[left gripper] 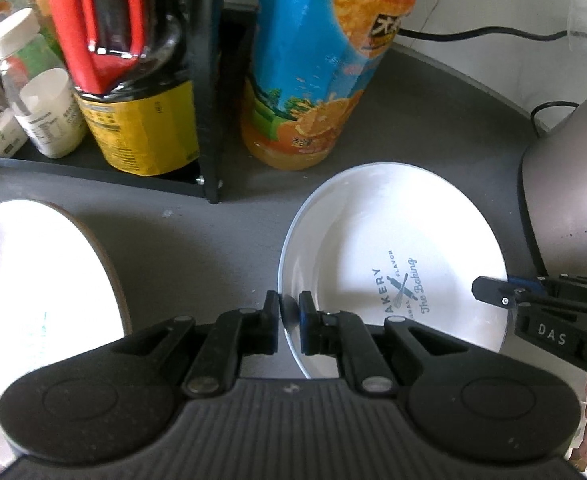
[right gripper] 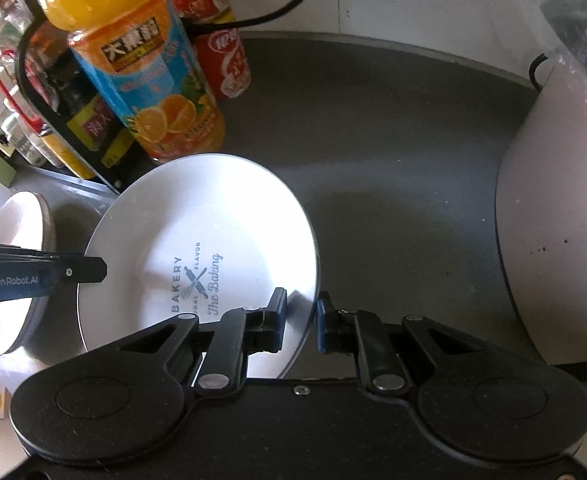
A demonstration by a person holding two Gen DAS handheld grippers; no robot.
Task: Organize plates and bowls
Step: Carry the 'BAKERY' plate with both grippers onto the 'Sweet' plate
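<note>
Both tongs, left (left gripper: 289, 320) and right (right gripper: 301, 320), point steeply downward with jaws clamped nearly together.

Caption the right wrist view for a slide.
Both grippers, right gripper and left gripper, clamp opposite rims of the bakery-print plate beside an orange juice bottle.

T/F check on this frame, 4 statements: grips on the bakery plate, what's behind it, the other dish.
1. Both grippers are shut on the bakery plate: left gripper on one rim, right gripper on the opposite rim. True.
2. The plate carries food. False: it is bare apart from its printed logo.
3. An orange juice bottle stands behind the plate. True.
4. The second white dish is stacked on the bakery plate. False: it sits apart, off to the side.
</note>
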